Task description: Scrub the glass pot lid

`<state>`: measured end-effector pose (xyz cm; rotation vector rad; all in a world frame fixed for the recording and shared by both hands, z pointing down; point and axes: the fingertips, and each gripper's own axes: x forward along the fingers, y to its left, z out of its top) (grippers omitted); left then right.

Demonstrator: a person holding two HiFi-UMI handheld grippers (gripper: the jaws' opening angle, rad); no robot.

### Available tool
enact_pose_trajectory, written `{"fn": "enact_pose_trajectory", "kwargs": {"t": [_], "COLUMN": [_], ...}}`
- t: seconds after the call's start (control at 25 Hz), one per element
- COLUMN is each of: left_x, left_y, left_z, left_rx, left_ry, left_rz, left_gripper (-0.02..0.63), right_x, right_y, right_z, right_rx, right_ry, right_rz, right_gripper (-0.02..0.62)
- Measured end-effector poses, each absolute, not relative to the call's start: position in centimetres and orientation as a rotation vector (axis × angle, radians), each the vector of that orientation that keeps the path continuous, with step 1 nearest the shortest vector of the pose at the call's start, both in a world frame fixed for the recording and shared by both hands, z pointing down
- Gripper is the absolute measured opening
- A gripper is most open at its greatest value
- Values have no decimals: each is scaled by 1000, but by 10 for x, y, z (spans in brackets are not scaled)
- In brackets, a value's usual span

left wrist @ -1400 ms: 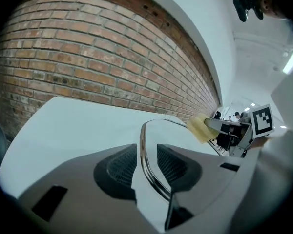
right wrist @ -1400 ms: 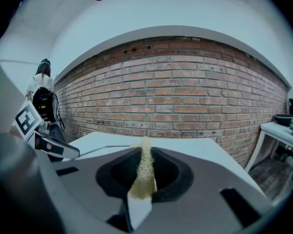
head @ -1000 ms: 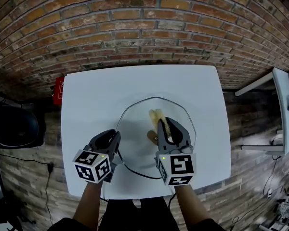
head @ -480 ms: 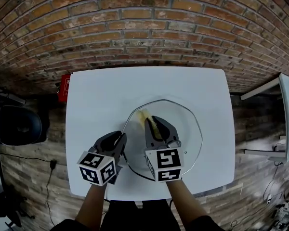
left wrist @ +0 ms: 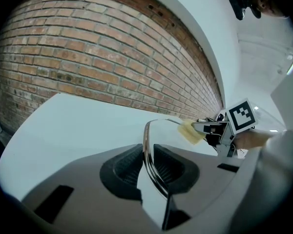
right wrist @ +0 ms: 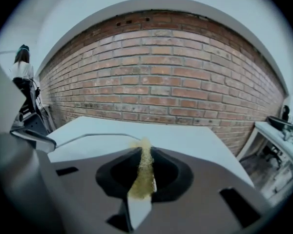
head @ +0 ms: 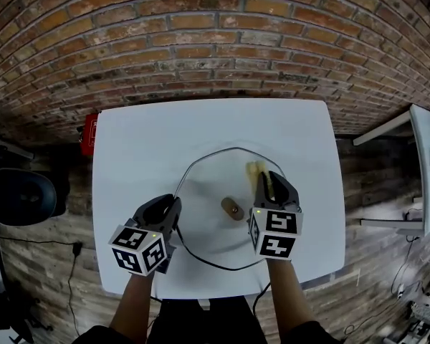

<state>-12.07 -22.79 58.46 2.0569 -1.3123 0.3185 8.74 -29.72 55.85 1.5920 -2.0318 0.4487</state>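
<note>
Right tongs (head: 267, 181) gripping sponge (head: 254, 169) moved right across lid (head: 208, 192); left tongs (head: 173, 208) clamp rim (left wrist: 145, 145).

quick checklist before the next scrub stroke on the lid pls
1. Left gripper clamped on the rim of the glass lid: ok.
2. Right gripper shut on the sponge: ok.
3. Sponge pressed against the glass: cannot tell; it sits over the lid's far right part.
4. Knob out of the right gripper's way: ok, apart on its left.
5. Lid fully over the table, away from its edges: ok.
</note>
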Motion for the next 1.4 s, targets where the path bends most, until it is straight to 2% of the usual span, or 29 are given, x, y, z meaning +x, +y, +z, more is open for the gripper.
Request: {"fn": "enact_pose_trajectory", "kwargs": {"t": [0.16,0.28,0.6,0.8,0.96,1.4], "left_x": [-119,-120,-121,-121,-122,-121], "left_y": [-228,-227,-224,-222,-221,-224], "left_z": [584,584,585,584,585,585], "left_rx": [2061,2057,2049,2049,2047,2044], "left_ry": [-1311,-1312,-1313,-1309,-1310,-1323], "left_rz": [320,316,307,305,302,293], "left_gripper": [72,72,72,72,72,72], "right_x": [128,126,-7,-37,-11,125], "right_y": [-297,-293,-254,-236,-240,-257], "right_z": [548,536,531,553,565,562], "right_rx": [1717,1718,1355,1237,1270,1605], "right_ry": [-1989,-2014,-2280,-2280,-2196,-1887], "right_rz": [487,470,511,562,557,555], "right_gripper": [58,58,58,58,58,58]}}
